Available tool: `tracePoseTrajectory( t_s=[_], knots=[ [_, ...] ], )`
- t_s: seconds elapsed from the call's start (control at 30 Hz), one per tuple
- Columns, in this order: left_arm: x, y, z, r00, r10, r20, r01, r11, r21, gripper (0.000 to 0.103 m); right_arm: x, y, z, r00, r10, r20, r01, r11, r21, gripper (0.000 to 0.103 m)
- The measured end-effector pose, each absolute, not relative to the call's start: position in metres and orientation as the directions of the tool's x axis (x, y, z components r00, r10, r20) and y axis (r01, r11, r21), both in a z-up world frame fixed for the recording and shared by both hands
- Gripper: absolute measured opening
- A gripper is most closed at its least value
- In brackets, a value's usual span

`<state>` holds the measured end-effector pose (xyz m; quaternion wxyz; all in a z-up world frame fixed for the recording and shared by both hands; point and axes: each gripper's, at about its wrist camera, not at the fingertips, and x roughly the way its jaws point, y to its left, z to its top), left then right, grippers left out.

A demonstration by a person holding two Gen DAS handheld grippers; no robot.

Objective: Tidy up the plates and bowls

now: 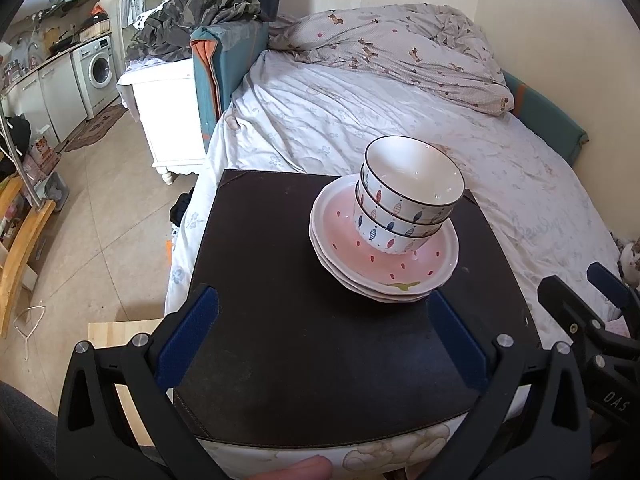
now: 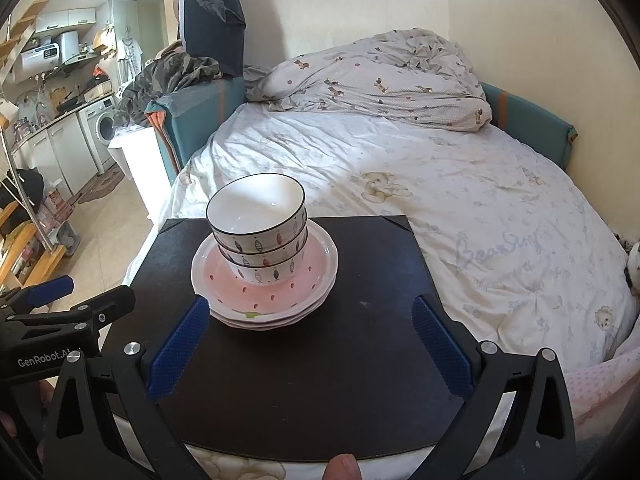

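Three nested white ceramic bowls with fish patterns (image 2: 260, 236) sit on a stack of pink glazed plates (image 2: 280, 284) on the black square mat (image 2: 360, 340) atop the bed. The left gripper (image 1: 320, 340) and right gripper (image 2: 312, 344) both gape empty, just short of the stack. The pile looks heavy, slick and breakable, probably three plates, so the top bowl's rim seems the safest hold.

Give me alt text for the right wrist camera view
Three nested fish-patterned bowls sit on a stack of pink plates on a dark mat laid over a bed. The open right hand-held gripper faces them, holding nothing.
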<state>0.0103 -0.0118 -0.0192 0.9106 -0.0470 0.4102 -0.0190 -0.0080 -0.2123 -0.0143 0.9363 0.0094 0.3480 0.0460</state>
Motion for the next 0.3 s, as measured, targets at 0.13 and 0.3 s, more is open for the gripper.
tracePoseTrajectory(
  t_s=[0.13, 0.3],
  knots=[
    [0.0105, -0.0124, -0.0192, 0.663, -0.073, -0.745, -0.001, 0.995, -0.099, 0.103, -0.0082, -0.2123, -0.0141, 0.754, 0.092, -0.650, -0.081, 0.996, 0.047, 0.103],
    [0.0088, -0.0114, -0.0198, 0.669, -0.081, -0.739, 0.002, 0.994, -0.108, 0.103, -0.0082, -0.2130, -0.0144, 0.755, 0.093, -0.649, -0.080, 0.996, 0.049, 0.103]
  ],
)
